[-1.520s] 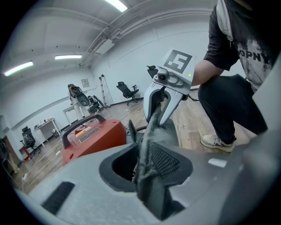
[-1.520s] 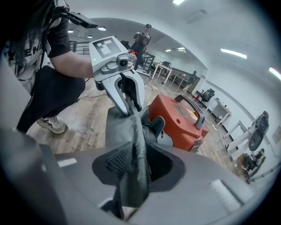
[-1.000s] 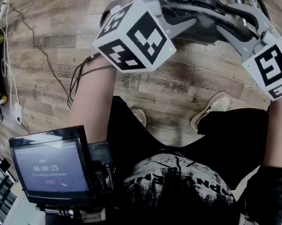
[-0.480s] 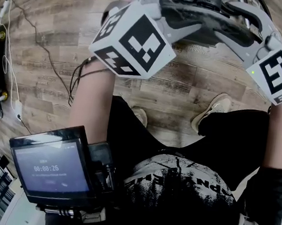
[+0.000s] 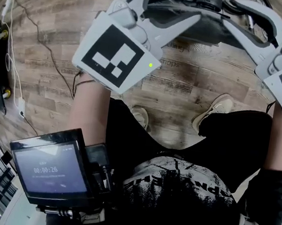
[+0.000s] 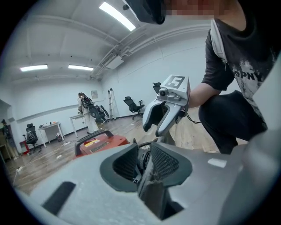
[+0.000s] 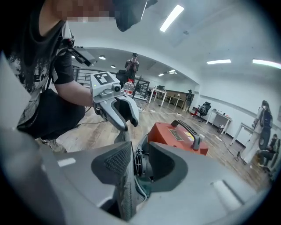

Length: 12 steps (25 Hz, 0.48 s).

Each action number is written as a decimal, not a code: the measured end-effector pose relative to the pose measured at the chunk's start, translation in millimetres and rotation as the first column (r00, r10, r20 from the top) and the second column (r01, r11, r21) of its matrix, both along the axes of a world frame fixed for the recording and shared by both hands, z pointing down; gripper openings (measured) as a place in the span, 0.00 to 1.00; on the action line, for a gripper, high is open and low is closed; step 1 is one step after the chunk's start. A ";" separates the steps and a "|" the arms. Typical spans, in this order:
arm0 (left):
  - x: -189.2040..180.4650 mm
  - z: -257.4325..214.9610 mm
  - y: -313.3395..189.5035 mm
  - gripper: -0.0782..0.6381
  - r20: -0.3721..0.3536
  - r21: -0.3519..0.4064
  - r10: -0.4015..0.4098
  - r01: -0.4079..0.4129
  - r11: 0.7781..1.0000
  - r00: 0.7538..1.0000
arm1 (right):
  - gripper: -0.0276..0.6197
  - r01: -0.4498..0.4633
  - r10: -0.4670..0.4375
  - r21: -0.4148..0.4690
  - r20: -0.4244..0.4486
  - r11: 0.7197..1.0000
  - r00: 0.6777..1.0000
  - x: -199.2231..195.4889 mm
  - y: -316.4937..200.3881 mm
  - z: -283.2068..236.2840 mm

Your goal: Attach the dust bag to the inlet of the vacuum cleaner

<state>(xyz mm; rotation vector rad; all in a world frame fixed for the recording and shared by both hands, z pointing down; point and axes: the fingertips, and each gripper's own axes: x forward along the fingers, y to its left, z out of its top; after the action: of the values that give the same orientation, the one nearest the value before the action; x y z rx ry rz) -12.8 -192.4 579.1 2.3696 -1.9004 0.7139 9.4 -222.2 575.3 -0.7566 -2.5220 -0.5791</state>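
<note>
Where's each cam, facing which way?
Left gripper view: on the left hand-held gripper, looking along its closing jaws, dark round part between them, at the right hand-held gripper and the torso.
Right gripper view: mirrored, its jaws closing with that part between, facing the left one.
Head view: on the head, steeply down at the floor; forearms, torso, shoes, both hand-held grippers.
Shared: both gripper views show the vacuum cleaner.

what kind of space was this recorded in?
Looks like an open lab or office workspace: desks and office chairs around the room, ceiling strip lights, a wood-look floor with loose cables, and a red vacuum cleaner standing on it.
</note>
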 end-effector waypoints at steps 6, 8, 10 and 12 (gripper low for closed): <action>-12.1 -16.5 0.4 0.12 -0.021 0.076 -0.075 0.077 0.994 0.997 | 0.05 0.001 0.006 -0.075 0.104 0.997 0.995 -4.8 -1.2 -28.4; -11.7 -14.4 -0.2 0.11 -0.038 0.072 -0.095 0.097 0.993 0.995 | 0.05 0.007 0.008 -0.100 0.143 0.995 0.990 -7.0 -1.1 -37.6; -12.4 -16.6 -0.7 0.12 -0.072 0.082 -0.122 0.128 0.988 0.990 | 0.05 0.012 0.010 -0.125 0.180 0.992 0.984 -9.1 -1.1 -46.6; -10.3 -29.9 -4.5 0.11 -0.128 0.117 -0.151 0.166 0.979 0.980 | 0.05 0.014 0.018 -0.152 0.208 0.988 0.978 -9.9 -1.5 -55.4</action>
<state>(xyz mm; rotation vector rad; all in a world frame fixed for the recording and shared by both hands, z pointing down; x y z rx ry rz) -23.1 -196.9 549.2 2.2375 -2.1119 0.4431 -0.5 -223.7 519.9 -0.7835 -2.7863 -0.4917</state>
